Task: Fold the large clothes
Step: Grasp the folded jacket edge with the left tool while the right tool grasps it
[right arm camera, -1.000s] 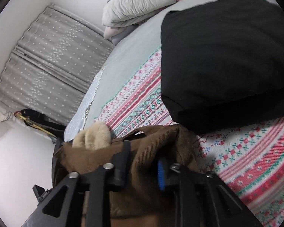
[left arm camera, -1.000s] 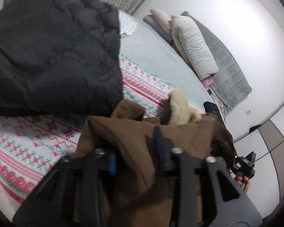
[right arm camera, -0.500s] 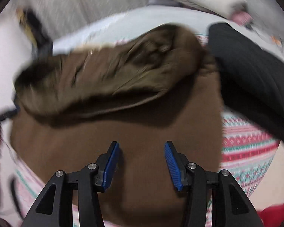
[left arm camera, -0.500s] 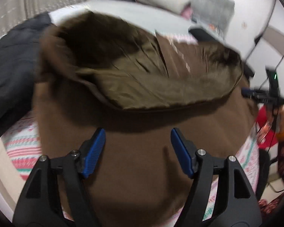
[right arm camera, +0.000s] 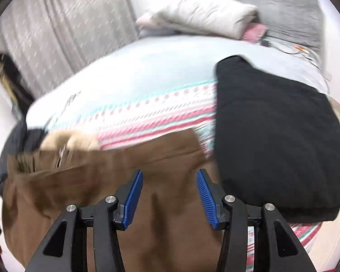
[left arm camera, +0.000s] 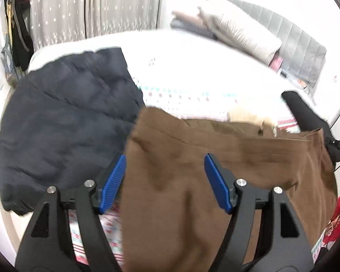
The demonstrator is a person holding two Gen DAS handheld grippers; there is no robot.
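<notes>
A brown coat (left arm camera: 238,154) with a cream fur trim (left arm camera: 244,115) lies loosely folded on the patterned blanket (left arm camera: 192,99). My left gripper (left arm camera: 165,158) hovers above the coat's left part, open, blue pads wide apart and nothing pinched. In the right wrist view the same coat (right arm camera: 90,181) and fur trim (right arm camera: 68,139) lie below my right gripper (right arm camera: 170,172). It is open as well, with only coat cloth seen behind the gap. The picture is motion-blurred.
A dark navy puffer jacket (left arm camera: 68,124) lies left of the coat; a folded black garment (right arm camera: 272,136) lies right of it. Pillows (left arm camera: 238,29) and a grey quilt are stacked at the bed's far end. Grey curtains (left arm camera: 90,6) hang behind.
A second ago both grippers were shut on the brown coat. They let go and opened, and have since drawn back and risen; the coat now lies on the blanket.
</notes>
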